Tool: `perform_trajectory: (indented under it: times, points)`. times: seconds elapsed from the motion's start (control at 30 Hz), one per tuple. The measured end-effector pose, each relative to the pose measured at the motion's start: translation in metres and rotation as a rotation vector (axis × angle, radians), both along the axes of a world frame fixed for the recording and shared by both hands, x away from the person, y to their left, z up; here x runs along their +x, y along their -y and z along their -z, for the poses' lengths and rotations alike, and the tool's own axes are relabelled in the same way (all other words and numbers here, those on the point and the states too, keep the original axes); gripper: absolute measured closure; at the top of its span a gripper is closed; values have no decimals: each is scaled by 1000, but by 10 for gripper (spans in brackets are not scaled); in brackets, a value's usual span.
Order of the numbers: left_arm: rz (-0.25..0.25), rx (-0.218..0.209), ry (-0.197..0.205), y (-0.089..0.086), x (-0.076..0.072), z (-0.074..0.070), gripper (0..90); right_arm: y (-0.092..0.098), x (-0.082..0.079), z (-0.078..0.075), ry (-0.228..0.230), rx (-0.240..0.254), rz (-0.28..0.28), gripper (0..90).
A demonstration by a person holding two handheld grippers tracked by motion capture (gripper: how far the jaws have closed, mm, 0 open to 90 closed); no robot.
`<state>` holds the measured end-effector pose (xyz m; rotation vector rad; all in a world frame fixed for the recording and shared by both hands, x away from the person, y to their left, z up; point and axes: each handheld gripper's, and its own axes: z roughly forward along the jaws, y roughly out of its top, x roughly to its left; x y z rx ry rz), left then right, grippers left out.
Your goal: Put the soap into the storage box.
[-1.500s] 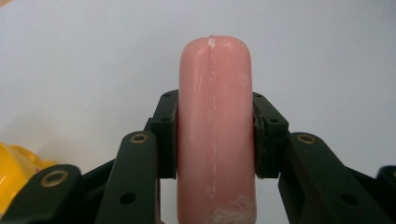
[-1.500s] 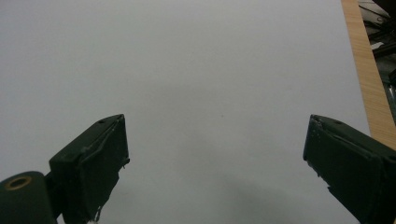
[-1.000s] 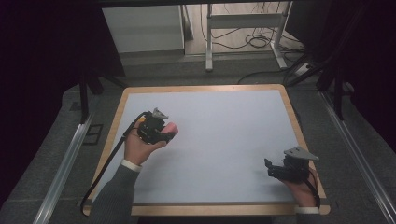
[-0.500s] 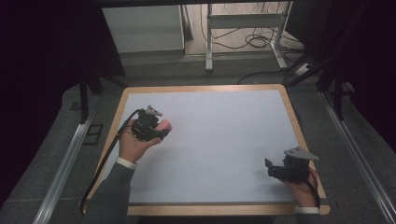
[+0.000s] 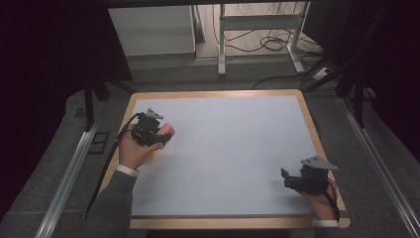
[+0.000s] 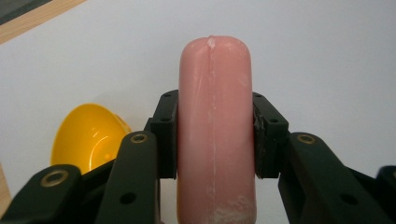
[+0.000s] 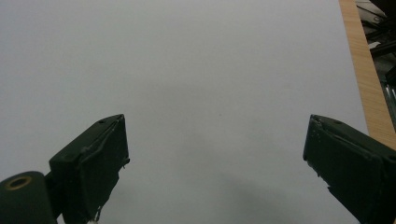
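My left gripper [image 6: 215,140] is clamped on a smooth pink sausage-shaped cylinder [image 6: 215,130], over the white table [image 5: 233,148] near its left edge, a glossy yellow bowl [image 6: 86,137] just beside. My right gripper [image 7: 217,168] gapes wide, holding nothing.

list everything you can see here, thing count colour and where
sausage: 1, pink, clamped between the left tool's jaws
bowl: 1, yellow, on the table beside the sausage, near the left edge
table: 1, white top with wooden rim, centre
metal stand: 1, pale, on the floor beyond the table
left tool: 1, black, over the table's left side
right tool: 1, black, jaws wide apart, near right corner
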<state>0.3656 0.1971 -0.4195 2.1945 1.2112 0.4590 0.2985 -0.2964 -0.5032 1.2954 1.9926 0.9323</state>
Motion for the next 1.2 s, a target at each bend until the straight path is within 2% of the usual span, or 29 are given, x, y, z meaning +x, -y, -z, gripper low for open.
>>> perform_trajectory:
  times: [0.83, 1.2]
  points:
    - [-83, 2, -13, -25, 10, 3, 602, 1, 0, 0, -5, 4, 5, 64]
    - [-115, -1, -32, -36, 14, 11, 602, 1, 0, 0, -3, 2, 0, 64]
